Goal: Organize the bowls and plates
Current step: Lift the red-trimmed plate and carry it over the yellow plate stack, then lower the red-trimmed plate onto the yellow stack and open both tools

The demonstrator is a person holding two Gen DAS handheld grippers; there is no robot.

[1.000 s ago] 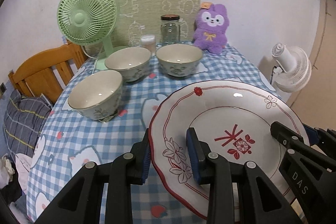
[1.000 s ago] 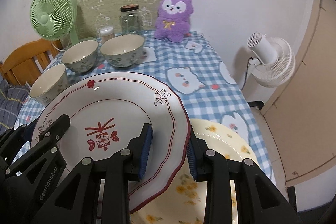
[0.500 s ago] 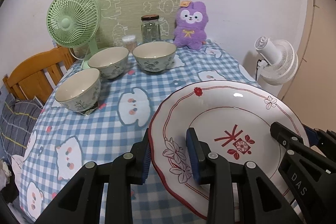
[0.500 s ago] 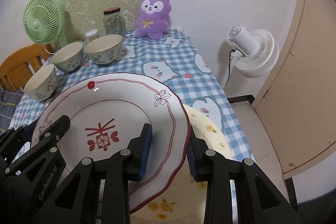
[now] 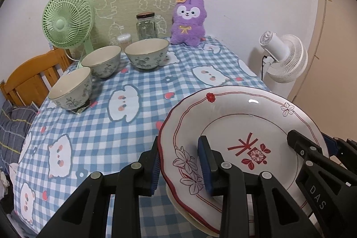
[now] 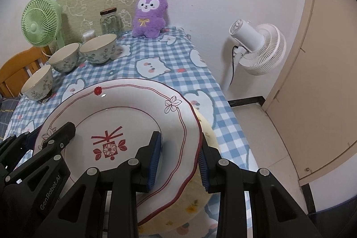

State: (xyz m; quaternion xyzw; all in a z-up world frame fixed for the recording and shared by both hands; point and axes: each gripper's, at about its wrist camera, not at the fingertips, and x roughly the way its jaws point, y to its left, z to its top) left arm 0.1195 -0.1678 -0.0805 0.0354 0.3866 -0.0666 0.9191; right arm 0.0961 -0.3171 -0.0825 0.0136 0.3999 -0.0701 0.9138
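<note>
Raised further, red-trimmed plate, left claw, right claw, both clamped

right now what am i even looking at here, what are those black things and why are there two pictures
The black things are two hand-held claws, one in each of a person's hands, each with its own fisheye camera. One picture looks along the left claw, the other along the right claw. Both grip opposite rims of one red-patterned plate, held above a yellow plate. On the checked tablecloth stand three bowls, a jar, a green fan and a purple plush.
</note>
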